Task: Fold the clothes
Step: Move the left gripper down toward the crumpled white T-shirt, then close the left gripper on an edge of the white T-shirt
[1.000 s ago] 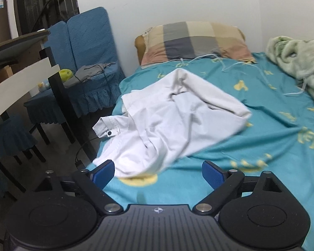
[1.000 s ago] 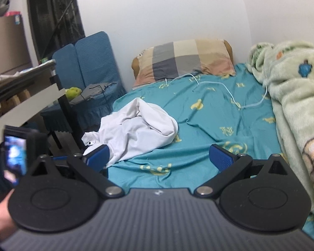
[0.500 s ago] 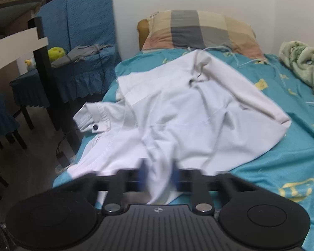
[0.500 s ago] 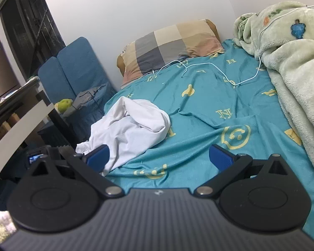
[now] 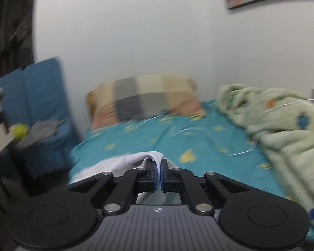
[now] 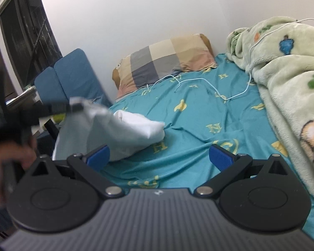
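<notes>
In the left wrist view the left tongs point(image 5: 158, 174) are pinched together on a fold of the white garment point(image 5: 140, 159); the blue pads meet with cloth bunched over their tips and more of it hanging below and to the left of them, off the near edge of the bed point(image 5: 198, 146). The jaws have just been closing, and the cloth is between them. Beyond the tips lie the checked pillow point(image 5: 144, 102) and, to the right, the green blanket point(image 5: 282, 129); the picture is blurred. In the right wrist view the right tongs point(image 6: 159, 156) stand wide apart with nothing between the pads, hovering over the bed's teal sheet. Ahead and to the left of them the garment point(image 6: 125, 129) is drawn up into a peak where the other tongs point(image 6: 73, 107) grip it, its far end resting crumpled on the bed. By my reading the work has barely started: the garment is picked up by one point, not spread flat, and no fold is made. Laying it out and every fold remain.
</notes>
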`<action>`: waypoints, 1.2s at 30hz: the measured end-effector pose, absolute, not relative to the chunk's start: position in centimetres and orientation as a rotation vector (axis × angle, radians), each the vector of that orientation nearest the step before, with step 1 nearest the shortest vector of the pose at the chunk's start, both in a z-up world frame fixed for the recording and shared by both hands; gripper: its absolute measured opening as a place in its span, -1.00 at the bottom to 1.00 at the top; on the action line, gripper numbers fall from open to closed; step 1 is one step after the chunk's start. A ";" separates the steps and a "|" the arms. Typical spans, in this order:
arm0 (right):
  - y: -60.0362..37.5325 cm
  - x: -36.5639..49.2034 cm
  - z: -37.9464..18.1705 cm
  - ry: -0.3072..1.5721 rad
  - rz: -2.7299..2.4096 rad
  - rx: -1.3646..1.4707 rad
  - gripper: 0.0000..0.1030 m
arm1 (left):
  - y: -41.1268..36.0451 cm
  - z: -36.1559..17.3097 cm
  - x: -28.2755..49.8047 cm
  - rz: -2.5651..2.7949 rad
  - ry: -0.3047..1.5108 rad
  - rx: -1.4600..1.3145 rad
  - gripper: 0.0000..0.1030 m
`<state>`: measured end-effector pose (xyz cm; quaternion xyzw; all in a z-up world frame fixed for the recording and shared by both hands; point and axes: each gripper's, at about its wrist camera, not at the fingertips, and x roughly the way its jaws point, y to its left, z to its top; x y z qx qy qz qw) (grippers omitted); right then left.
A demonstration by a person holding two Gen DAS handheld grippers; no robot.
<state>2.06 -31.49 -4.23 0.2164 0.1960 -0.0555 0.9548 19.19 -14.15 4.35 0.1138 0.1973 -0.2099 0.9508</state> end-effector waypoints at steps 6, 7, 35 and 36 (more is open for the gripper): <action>-32.7 1.6 -4.8 0.450 -0.124 0.451 1.00 | -21.1 2.6 18.7 -0.604 0.489 0.267 -0.94; -32.8 1.6 -5.0 0.463 -0.120 0.454 1.00 | -21.7 1.5 18.9 -0.619 0.501 0.271 -0.93; -27.4 5.3 -9.3 0.680 0.041 0.353 0.56 | 2.2 -6.6 17.3 -0.288 0.711 0.125 0.34; -26.9 5.8 -9.6 0.690 0.050 0.324 0.50 | 2.3 -7.0 17.7 -0.285 0.706 0.141 0.34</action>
